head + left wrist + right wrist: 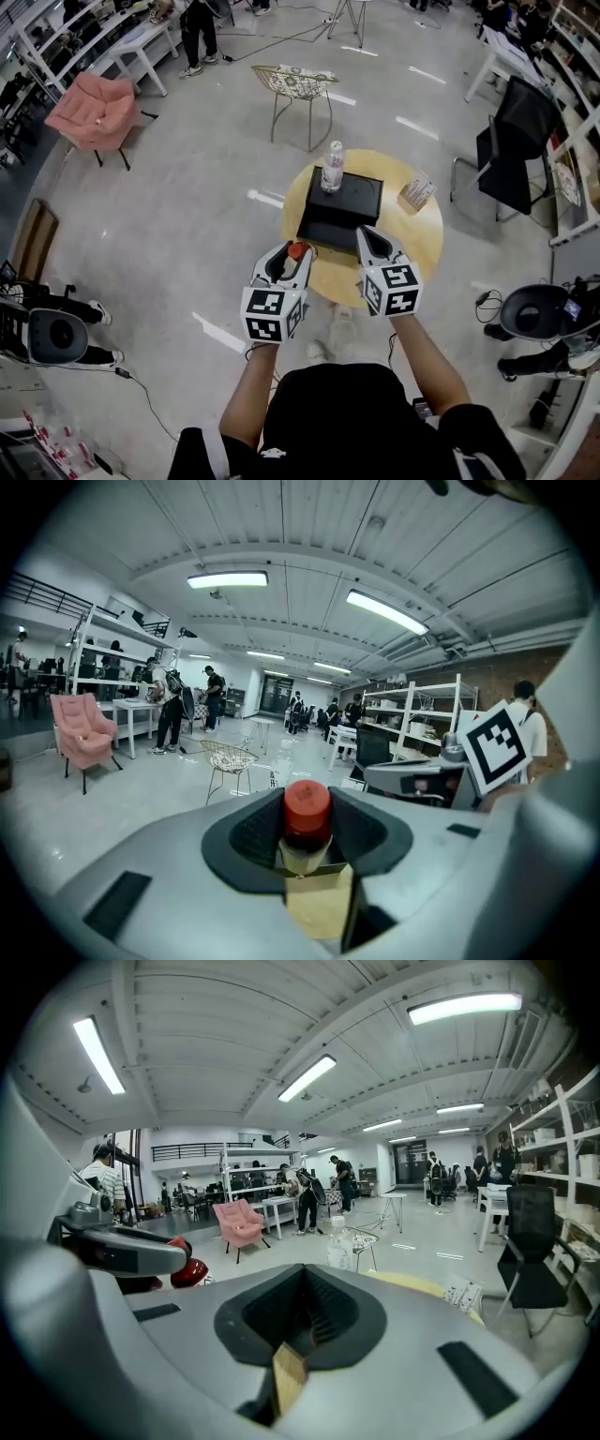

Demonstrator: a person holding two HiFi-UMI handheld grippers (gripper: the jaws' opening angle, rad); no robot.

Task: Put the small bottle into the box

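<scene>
Left tongs: jaws closed on the small bottle. Pads clamp just under its red cap; the cap sticks out past the tips. The jaws stand fairly wide because of the bottle's girth. The grip looks centred, with no tilt that I can see.

Right tongs: jaws together with nothing between them. They hang beside the left pair, at about 3 o'clock from it.

Both pairs hover over the near edge of the round yellow table. The black box lies at 12 o'clock from my tips, close.

Step in hand, as I judge it: carry the small bottle forward and down into the box.
- Keep the bottle upright and the squeeze steady; the hold is high on the neck, so it could swing.
- Come in from the near side and stay low. A clear water bottle stands on the box's far part at 12 o'clock and could be knocked over.
- Release only once the base is seated.
- Keep the right tongs free to steady the box if it slides.

Containers:
- Black box: the near part is lower and darker than the far part. I can't tell from here whether it is open, or whether anything is inside.
- Small carton, at 2 o'clock on the table, apart from the box. Contents not visible.
</scene>
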